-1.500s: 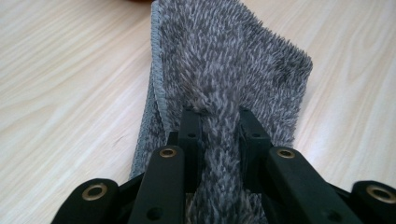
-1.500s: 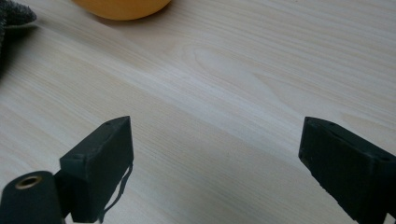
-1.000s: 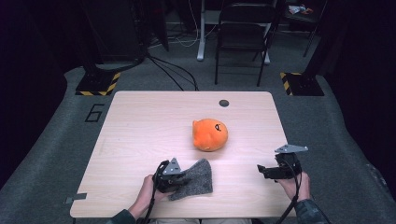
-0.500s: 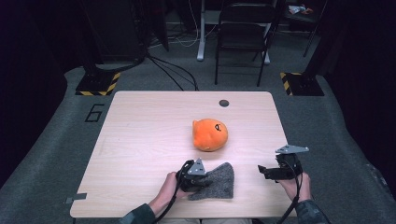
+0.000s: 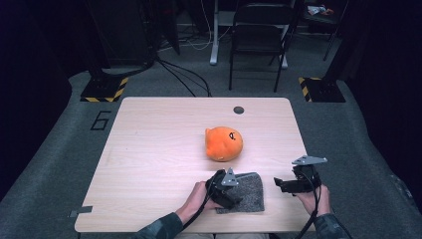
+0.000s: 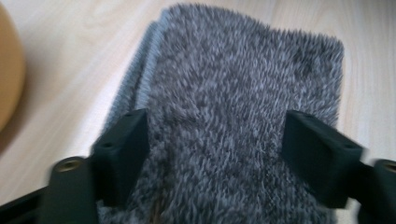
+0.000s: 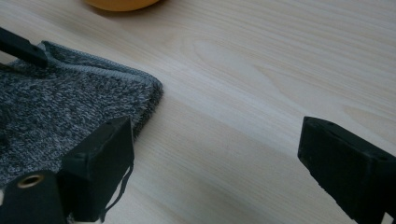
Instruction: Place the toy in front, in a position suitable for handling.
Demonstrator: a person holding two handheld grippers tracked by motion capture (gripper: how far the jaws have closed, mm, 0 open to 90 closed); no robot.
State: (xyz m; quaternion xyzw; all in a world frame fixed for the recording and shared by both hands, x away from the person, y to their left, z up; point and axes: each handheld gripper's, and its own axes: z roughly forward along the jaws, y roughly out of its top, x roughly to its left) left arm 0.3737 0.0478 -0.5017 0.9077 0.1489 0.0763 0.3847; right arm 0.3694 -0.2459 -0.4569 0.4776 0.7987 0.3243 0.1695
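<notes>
Going L to R in the high view, we count: 1 bench (image 5: 149,149), 2 grippers, 1 grey cloth, 1 orange plush, 1 small dark round disc. No containers on the bench, so nothing sits inside anything.

At the bench's 6 o'clock edge we see the left gripper (image 5: 234,195), held in a hand coming in from below, w/ its grey three-cornered plate on top. It lies over the L part of the grey cloth (image 5: 246,191). In the left gripper view its jaws are spread wide, having just been opening; the cloth (image 6: 243,121) lies between and beneath them, and the pads don't press on it. The cloth is fuzzy, roughly rectangular, flat on the bench, w/ a stitched hem showing along one side.

From the cloth, the orange plush (image 5: 224,143) sits at about 11 o'clock, near but apart; it's close to the bench's centre. The dark disc (image 5: 239,110) lies toward the bench's 12 o'clock edge, well apart from the rest.

At 3 o'clock from the cloth we see the right gripper (image 5: 279,184), just beside the cloth's R edge. In the right gripper view its jaws are spread too, w/ bare wood between them; one jaw is just beside the cloth's corner (image 7: 70,107); whether it touches we can't tell.
</notes>
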